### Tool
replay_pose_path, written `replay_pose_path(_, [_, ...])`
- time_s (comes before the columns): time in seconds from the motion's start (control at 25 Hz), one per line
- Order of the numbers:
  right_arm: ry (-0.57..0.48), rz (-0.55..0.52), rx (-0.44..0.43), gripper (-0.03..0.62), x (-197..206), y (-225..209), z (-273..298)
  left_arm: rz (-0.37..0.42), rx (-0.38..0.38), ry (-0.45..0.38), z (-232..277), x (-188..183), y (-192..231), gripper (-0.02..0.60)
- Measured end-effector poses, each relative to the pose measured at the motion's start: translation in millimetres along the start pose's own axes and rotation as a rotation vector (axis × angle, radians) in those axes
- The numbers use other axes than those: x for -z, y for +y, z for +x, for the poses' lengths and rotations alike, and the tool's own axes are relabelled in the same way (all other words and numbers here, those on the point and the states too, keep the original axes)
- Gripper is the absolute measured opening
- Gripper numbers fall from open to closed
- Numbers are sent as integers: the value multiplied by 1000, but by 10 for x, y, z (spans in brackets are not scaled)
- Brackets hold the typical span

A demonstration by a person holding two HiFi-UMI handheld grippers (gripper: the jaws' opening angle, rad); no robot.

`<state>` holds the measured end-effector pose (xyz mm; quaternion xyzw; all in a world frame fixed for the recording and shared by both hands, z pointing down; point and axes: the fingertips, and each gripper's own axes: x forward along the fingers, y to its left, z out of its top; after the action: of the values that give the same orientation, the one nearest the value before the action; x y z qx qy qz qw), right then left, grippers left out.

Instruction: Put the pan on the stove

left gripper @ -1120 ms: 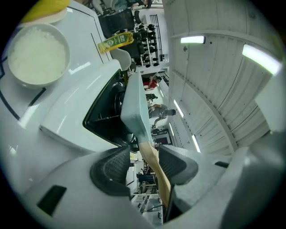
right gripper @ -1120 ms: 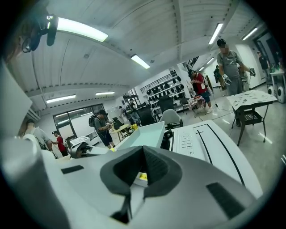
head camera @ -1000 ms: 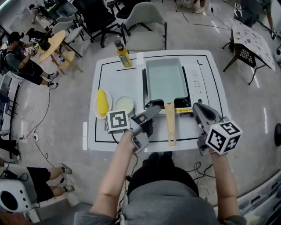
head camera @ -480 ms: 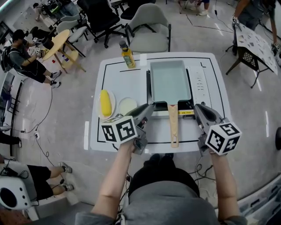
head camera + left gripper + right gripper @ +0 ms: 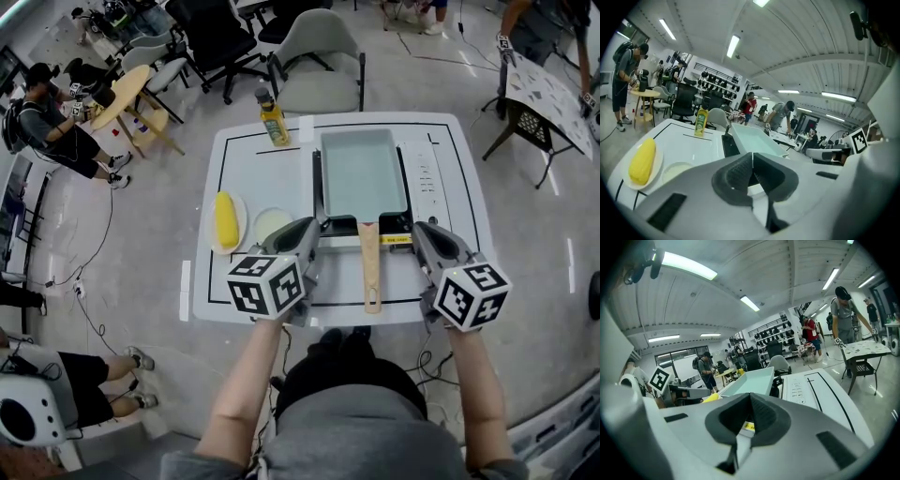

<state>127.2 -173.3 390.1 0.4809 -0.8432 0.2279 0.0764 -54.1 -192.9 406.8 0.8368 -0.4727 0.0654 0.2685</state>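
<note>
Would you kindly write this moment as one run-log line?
pan: on stove | left hand-held gripper: closing, empty | right hand-held gripper: shut, empty

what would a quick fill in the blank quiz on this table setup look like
1. The pan sits on the ____.
2. The yellow corn lies on a ____.
3. In the head view, the bottle stands to the pan's ____.
Missing words: stove; plate; left.
</note>
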Motion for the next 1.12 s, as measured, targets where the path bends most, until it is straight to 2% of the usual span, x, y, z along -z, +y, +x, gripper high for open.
replay_pose_path(0.36, [-8, -47, 6, 3, 5, 34, -18, 112, -41, -18, -16, -38, -50, 8])
replay_pose_path(1.12, [-35, -84, 37, 3, -3, 2, -45, 130, -57, -41, -20, -45, -96, 8])
